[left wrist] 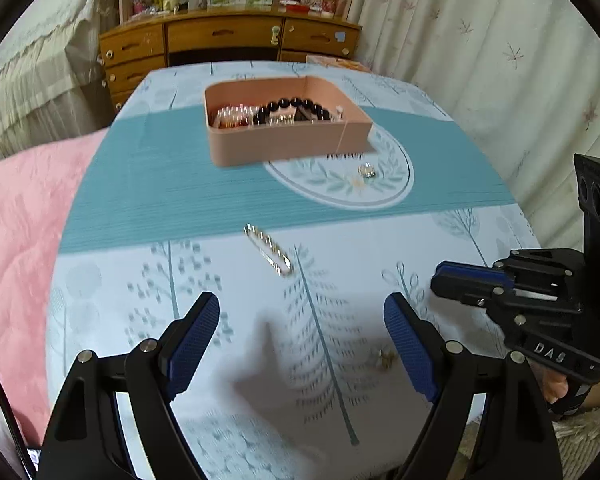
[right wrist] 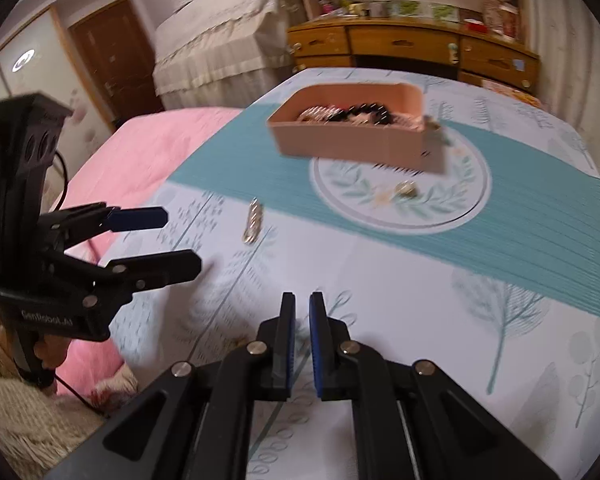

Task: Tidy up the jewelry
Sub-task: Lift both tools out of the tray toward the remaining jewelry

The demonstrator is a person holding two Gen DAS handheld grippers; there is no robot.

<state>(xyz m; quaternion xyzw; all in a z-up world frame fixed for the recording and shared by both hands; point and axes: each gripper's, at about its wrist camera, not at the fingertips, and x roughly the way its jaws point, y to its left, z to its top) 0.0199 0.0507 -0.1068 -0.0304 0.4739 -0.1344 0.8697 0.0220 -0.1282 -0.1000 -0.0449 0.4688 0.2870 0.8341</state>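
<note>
Watching for a fumble on tiny, flat pieces

Left gripper [left wrist: 302, 316] jaws wide, empty; right gripper [right wrist: 302, 312] nearly shut, empty. Hair clip [left wrist: 267, 250], ring [left wrist: 367, 170] loose on worktop [left wrist: 140, 184], pink box [left wrist: 284, 140] beyond. Clip's thin/flat, prob skids away when pinched imo.

box [left wrist: 284, 140] on table [left wrist: 160, 184]; ring [left wrist: 366, 170] just before it; clip [left wrist: 268, 250] nearer.

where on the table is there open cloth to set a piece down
Bare patches: the teal band left of the pink box, and the pale cloth between the hair clip and left gripper. Crowded: the oval print with the ring, tight against the box.
</note>
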